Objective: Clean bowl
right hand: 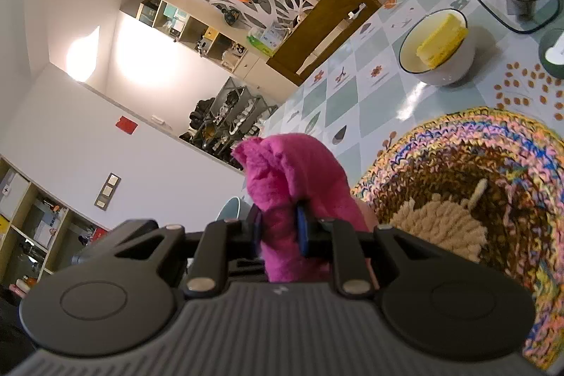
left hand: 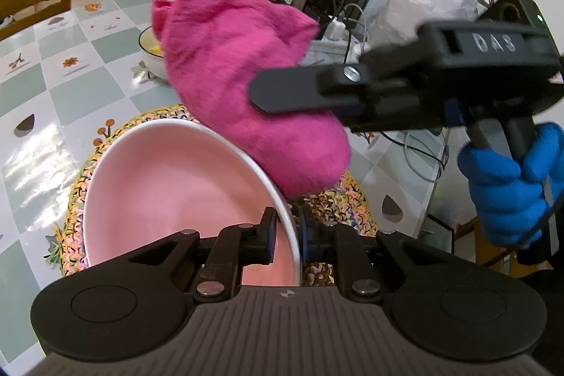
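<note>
Pink bowl (left hand: 183, 185) sits low in the middle of the left view, tipped up on a woven mat (left hand: 338, 199) on the checked desk (left hand: 70, 87). The left tool (left hand: 287, 231) pinches the bowl's white rim tight. A fuzzy pink cloth (left hand: 246, 87) hangs above the bowl's right edge, squeezed in the right tool (right hand: 280, 226), which a blue glove (left hand: 511, 185) holds. Upper right in the right view, a white bowl (right hand: 444, 66) holds a yellow sponge (right hand: 442, 39).

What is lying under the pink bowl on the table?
A multicoloured woven mat lies under the pink bowl; only its rim shows around the bowl. The mat's middle is covered by the bowl.
</note>
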Demonstrator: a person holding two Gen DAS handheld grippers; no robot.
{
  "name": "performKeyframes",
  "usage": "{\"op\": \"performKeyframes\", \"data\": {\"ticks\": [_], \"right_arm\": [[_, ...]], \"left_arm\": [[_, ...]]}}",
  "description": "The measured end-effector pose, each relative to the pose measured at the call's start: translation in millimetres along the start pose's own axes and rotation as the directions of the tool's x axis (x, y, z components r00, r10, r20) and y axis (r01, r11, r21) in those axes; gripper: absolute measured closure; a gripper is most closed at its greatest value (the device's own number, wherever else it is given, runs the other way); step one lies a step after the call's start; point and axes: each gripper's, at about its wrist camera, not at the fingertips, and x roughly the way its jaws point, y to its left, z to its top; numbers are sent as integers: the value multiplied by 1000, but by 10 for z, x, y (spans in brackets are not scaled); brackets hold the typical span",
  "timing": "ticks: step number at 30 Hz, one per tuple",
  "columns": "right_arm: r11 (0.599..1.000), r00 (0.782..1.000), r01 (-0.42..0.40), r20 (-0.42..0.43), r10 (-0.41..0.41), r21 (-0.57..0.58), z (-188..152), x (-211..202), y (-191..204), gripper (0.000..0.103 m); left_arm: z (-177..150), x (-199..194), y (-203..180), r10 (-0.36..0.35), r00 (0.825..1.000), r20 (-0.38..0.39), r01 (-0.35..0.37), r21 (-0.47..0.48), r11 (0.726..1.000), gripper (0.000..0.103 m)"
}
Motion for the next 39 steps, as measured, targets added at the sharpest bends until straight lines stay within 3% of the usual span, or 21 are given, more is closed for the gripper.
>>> {"op": "performKeyframes", "data": {"ticks": [18, 31, 39], "right_arm": [[986, 997, 70, -38, -65, 152, 157, 387, -448, 82], [954, 990, 142, -42, -136, 265, -108, 298, -719, 82], [939, 990, 140, -22, -140, 313, -352, 80, -737, 82]], "left_arm": [[-118, 26, -29, -18, 1000, -22, 19, 7, 1000, 84], [-127, 29, 5, -27, 1000, -17, 26, -19, 999, 83], [-131, 20, 23, -16, 1000, -19, 15, -38, 999, 82]]}}
